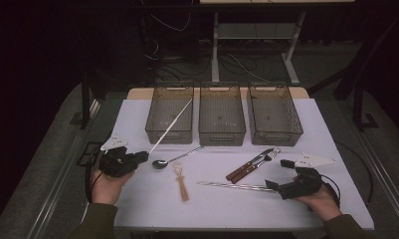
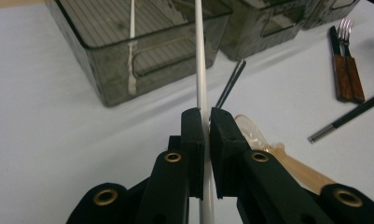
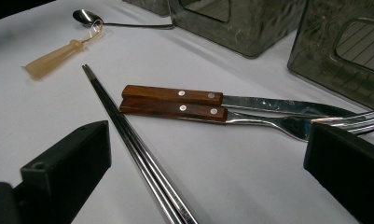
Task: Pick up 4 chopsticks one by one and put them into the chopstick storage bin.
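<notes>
Our left claw (image 2: pixel 205 122) is clamped on the low end of a white chopstick (image 1: pixel 170 125), whose tip leans over the left bin (image 1: pixel 170 113). Our right claw (image 3: pixel 208 172) stands apart over the metal chopsticks (image 3: pixel 138 158). Risk: gripped near one end, the stick may pivot and catch the bin's rim.

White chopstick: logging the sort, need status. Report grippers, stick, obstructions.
Left gripper shut on white chopstick, tip over left bin. Right gripper open above metal chopsticks. Nothing blocking.
</notes>
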Motion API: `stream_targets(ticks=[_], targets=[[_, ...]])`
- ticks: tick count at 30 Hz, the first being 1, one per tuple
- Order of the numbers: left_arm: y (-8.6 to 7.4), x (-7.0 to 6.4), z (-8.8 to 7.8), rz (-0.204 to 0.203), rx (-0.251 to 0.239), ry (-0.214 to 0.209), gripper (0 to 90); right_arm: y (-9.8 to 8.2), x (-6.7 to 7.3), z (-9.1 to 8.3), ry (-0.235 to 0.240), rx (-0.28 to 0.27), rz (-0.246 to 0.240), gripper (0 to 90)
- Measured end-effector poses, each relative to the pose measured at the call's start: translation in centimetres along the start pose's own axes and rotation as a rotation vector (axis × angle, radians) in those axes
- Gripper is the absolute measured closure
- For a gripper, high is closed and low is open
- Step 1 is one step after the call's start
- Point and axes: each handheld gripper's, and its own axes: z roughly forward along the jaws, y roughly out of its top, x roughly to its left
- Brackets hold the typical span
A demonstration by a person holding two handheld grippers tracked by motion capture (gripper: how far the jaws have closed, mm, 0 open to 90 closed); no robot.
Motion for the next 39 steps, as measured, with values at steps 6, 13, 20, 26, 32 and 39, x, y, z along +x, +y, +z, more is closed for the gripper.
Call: stream_targets(ticks=[6, 13, 20, 26, 32, 39], targets=[[1.4, 0.3, 0.6, 0.005, -0.029, -0.007, 84.3, 0.0, 0.0, 0.0, -0.001, 0.0, -0.002, 0.8], [2.8, 0.7, 1.6, -0.006, -0.055, -0.013, 84.3, 0.0, 0.1, 0.0, -0.001, 0.002, 0.001, 0.8], [4.3, 1.0, 2.7, -0.009, -0.078, -0.01, 84.3, 0.0, 0.0, 0.0, -0.002, 0.0, 0.001, 0.8], [6.0, 1.6, 3.3, -0.017, -0.091, -0.002, 84.3, -0.1, 0.2, -0.1, -0.003, -0.003, -0.001, 0.8], [8.1, 2.1, 4.0, -0.014, -0.107, 0.004, 84.3, -0.1, 0.2, -0.1, -0.003, -0.005, 0.001, 0.8], [10.4, 2.9, 5.5, -0.008, -0.107, 0.013, 84.3, -0.1, 0.2, -0.2, -0.002, -0.007, 0.006, 0.9]])
